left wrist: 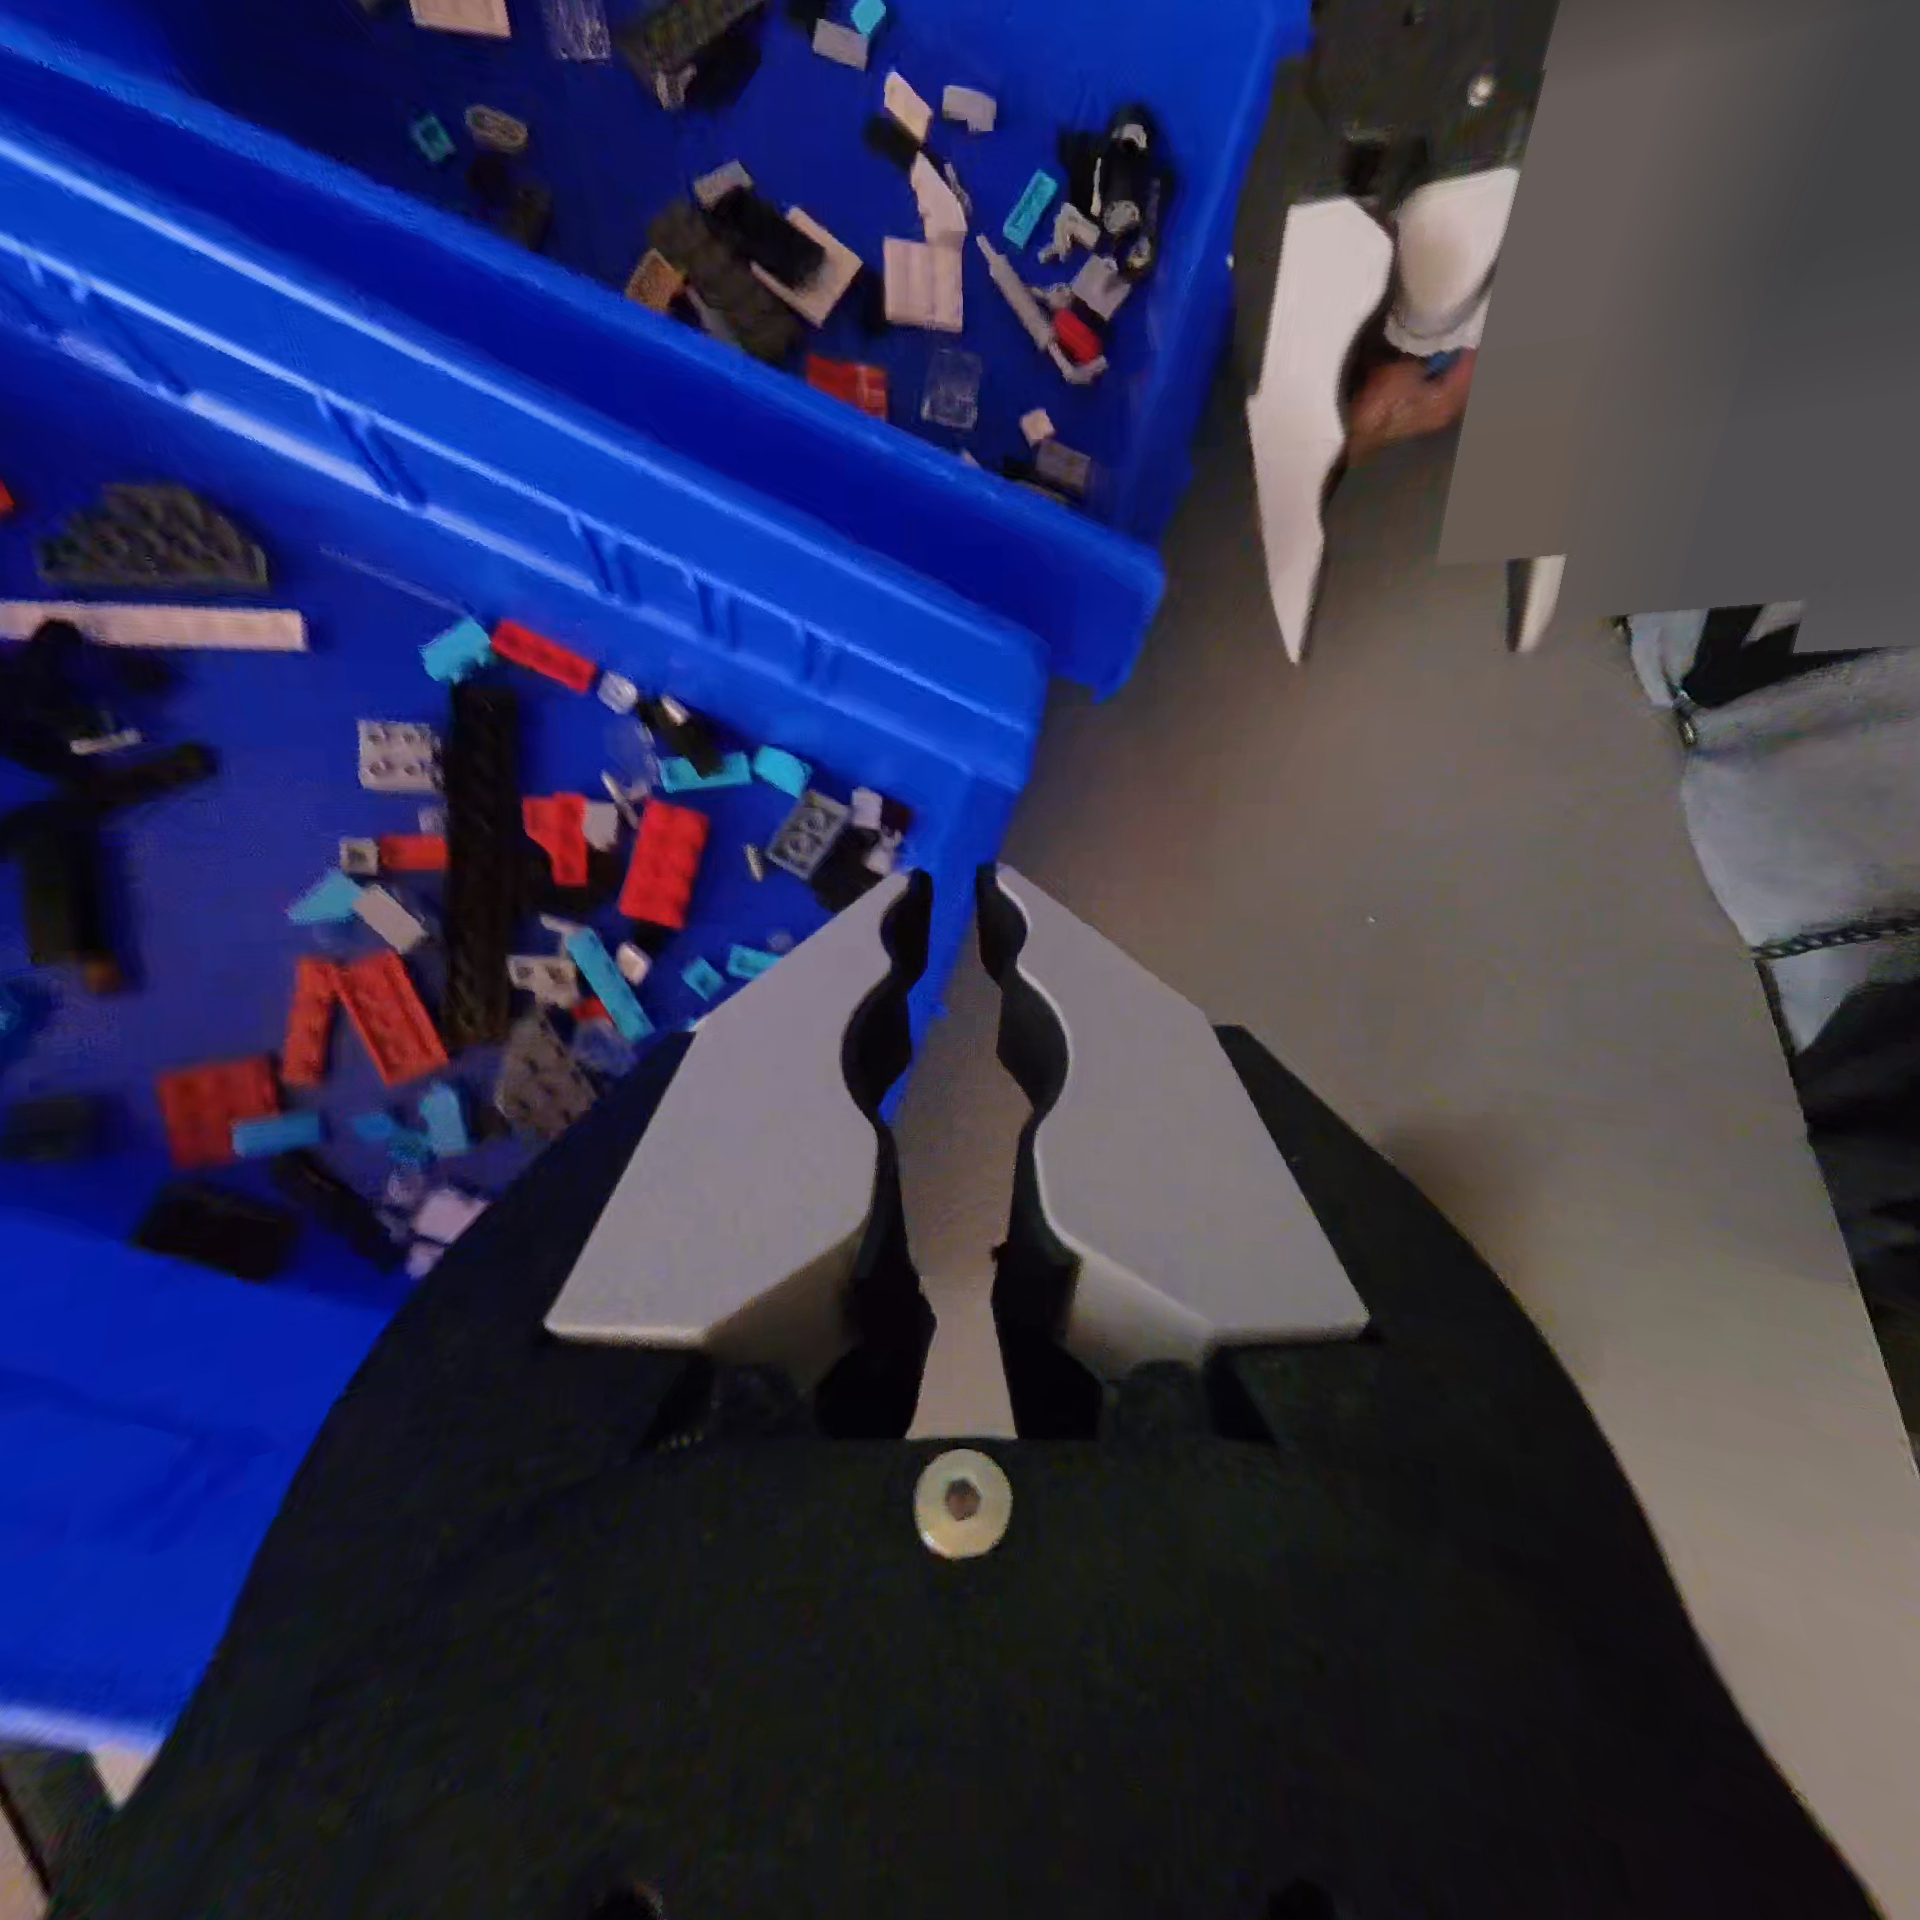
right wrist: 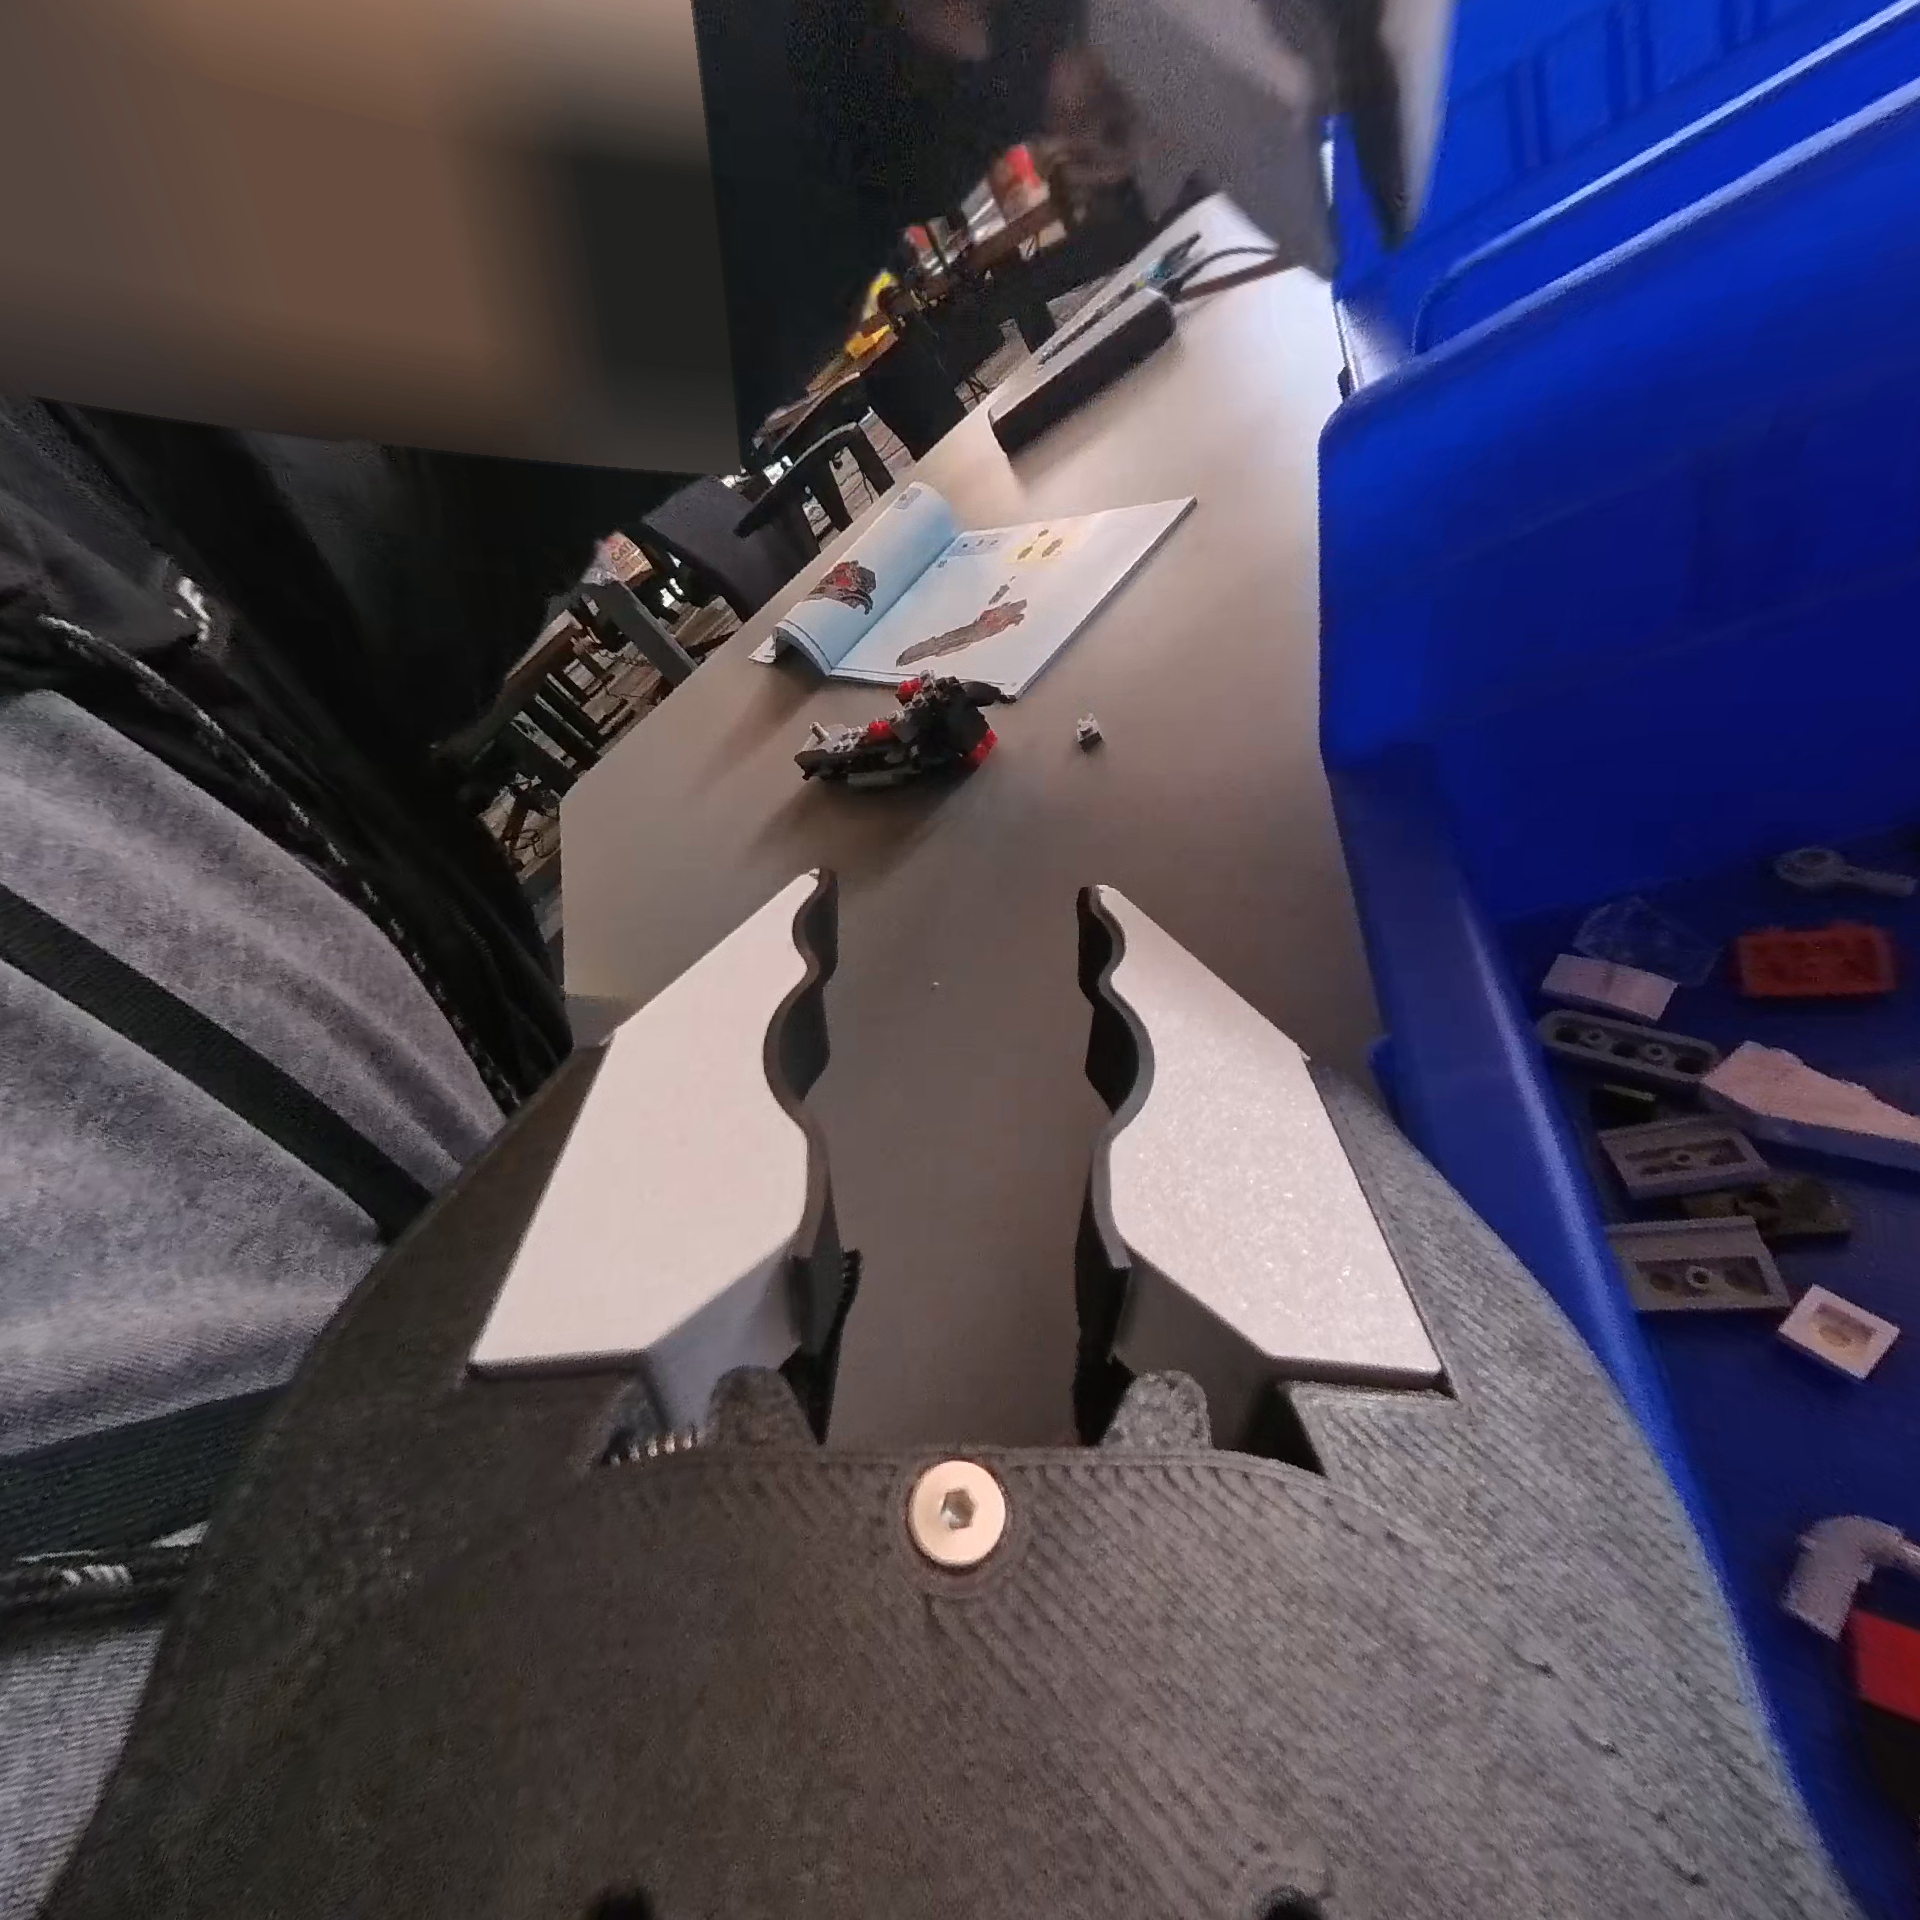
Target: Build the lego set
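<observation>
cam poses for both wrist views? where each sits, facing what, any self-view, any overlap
Left wrist view: on the left gripper, tilted down over blue plastic bins of loose bricks; own nearly closed grey fingers and the right gripper show.
Right wrist view: on the right gripper, low along the grey table toward a small black-and-red lego build and open instruction booklet; open fingers, grey clothing.
Shared: bins, table.

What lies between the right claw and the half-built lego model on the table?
Only bare grey table, seen in the right wrist view, separates the right claw from the lego model.
</observation>
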